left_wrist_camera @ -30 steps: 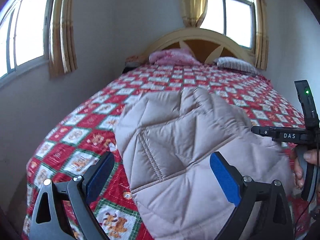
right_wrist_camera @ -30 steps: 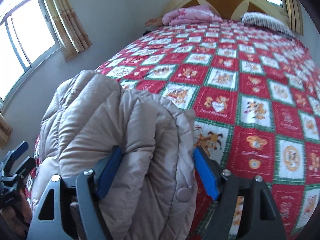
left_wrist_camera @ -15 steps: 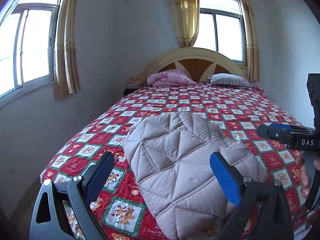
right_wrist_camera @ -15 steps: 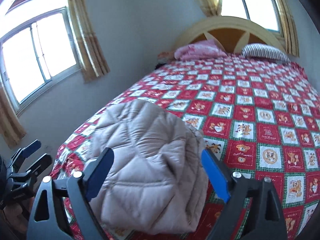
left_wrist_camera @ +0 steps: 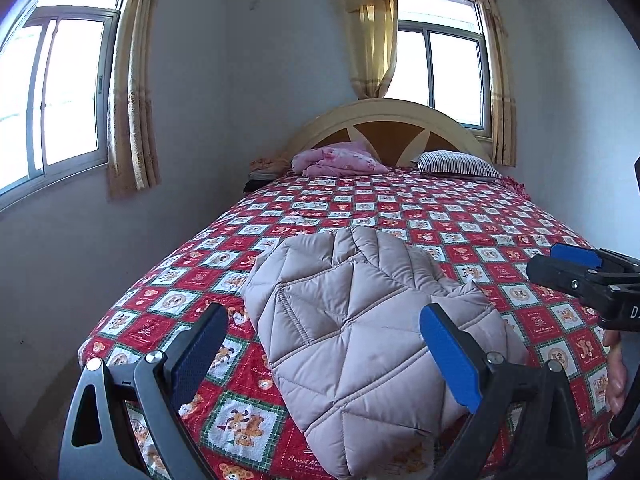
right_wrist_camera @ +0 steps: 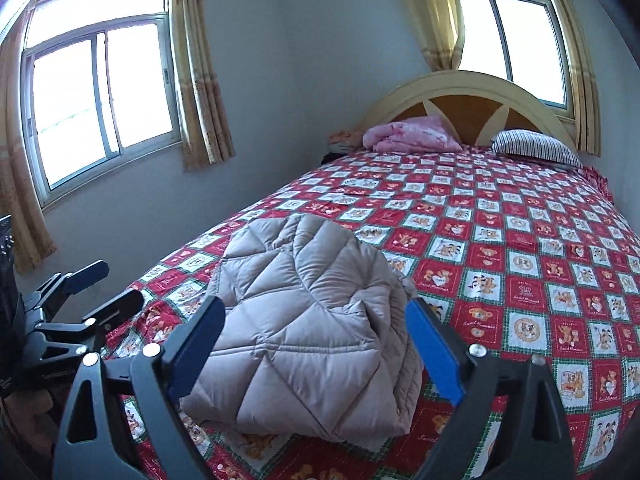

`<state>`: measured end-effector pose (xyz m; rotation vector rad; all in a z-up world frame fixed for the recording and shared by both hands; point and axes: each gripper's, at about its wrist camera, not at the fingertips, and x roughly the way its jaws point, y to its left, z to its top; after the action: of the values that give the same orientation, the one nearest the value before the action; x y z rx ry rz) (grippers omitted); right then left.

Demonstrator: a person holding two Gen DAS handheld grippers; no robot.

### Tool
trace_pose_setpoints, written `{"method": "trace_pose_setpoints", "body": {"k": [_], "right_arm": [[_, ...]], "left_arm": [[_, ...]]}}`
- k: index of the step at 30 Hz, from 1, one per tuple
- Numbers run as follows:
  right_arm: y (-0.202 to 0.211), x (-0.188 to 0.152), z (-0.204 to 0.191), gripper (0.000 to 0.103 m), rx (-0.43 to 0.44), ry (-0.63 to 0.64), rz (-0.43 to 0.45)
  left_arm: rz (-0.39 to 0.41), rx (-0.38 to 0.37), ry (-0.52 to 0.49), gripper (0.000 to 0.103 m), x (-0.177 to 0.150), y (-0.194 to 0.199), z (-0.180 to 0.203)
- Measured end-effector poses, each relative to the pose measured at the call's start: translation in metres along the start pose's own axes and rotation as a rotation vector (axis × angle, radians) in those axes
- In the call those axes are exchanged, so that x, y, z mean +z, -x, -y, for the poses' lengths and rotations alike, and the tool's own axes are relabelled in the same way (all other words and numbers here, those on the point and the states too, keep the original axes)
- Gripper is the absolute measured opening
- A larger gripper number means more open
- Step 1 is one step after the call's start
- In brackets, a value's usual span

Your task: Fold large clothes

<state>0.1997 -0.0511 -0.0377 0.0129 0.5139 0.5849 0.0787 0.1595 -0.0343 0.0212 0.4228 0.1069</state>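
Observation:
A beige quilted puffer jacket lies folded into a thick bundle near the foot of the bed, on the red patterned bedspread. It also shows in the right wrist view. My left gripper is open and empty, held back from the jacket above the bed's foot. My right gripper is open and empty, also back from the jacket. The right gripper shows at the right edge of the left wrist view. The left gripper shows at the left edge of the right wrist view.
A curved wooden headboard stands at the far end, with a pink blanket and a striped pillow before it. Windows with yellow curtains line the left and back walls. A grey wall runs along the bed's left side.
Both grippers have let go of the jacket and pulled back and up from it. The jacket now lies on the bed by itself and looks smaller in both views.

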Motion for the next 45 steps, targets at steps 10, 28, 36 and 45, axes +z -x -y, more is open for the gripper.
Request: {"method": "trace_pose_setpoints", "body": {"k": [10, 28, 36, 45], "right_arm": [[0.008, -0.002, -0.002, 0.094, 0.005, 0.002, 0.019], [0.028, 0.002, -0.007, 0.097, 0.015, 0.013, 0.102], [0.036, 0.004, -0.008, 0.098, 0.031, 0.015, 0.145], [0.030, -0.001, -0.006, 0.098, 0.036, 0.013, 0.126]], "left_arm": [[-0.003, -0.001, 0.000, 0.097, 0.000, 0.000, 0.002], [0.007, -0.001, 0.066, 0.097, 0.006, 0.005, -0.008], [0.013, 0.024, 0.058, 0.098, 0.007, 0.003, -0.010], [0.014, 0.035, 0.038, 0.098, 0.001, -0.001, -0.008]]}}
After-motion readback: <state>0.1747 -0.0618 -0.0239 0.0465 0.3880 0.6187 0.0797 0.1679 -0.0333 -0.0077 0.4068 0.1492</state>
